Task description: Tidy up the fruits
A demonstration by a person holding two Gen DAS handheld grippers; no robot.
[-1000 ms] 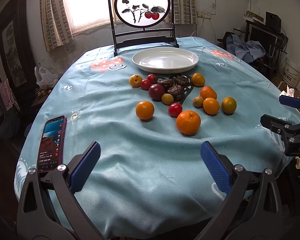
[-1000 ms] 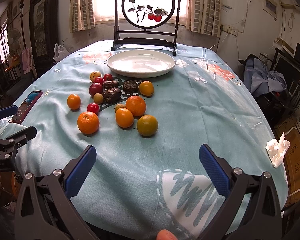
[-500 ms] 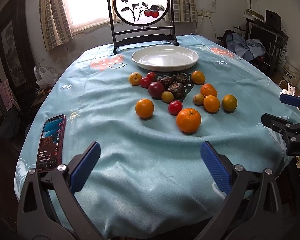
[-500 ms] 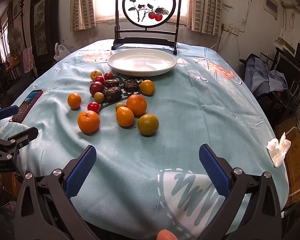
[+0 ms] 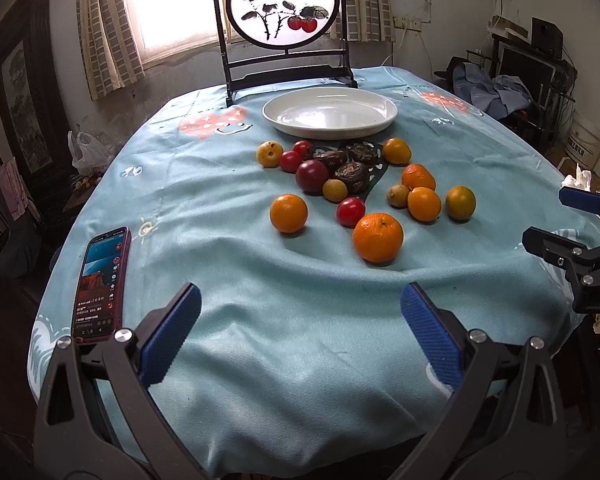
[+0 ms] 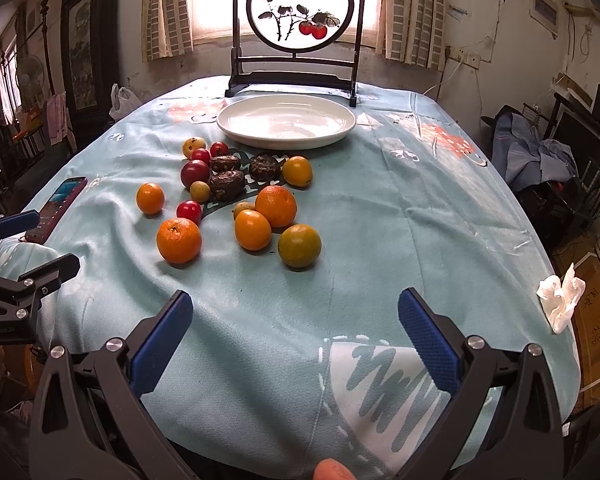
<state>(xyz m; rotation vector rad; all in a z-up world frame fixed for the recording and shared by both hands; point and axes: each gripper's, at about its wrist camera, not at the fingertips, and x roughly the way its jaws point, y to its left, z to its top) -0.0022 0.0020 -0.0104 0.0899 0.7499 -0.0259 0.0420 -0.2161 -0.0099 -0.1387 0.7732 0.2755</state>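
Fruits [image 5: 364, 184] are all lying loose in a cluster on the bench [image 5: 228, 320], near the white plate [image 5: 330, 114], which is holding nothing. Sorting is, by appearance, not yet begun. Left gripper [image 5: 298, 330] and right gripper [image 6: 296, 326] are hovering, fingers spread wide, gripping nothing.

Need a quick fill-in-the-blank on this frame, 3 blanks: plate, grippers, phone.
1. The white plate holds ____ fruit.
2. Both the left gripper and the right gripper are ____.
3. In the left wrist view, the phone lies face-up on the tablecloth, to the ____ of the fruit.

Missing words: no; open; left
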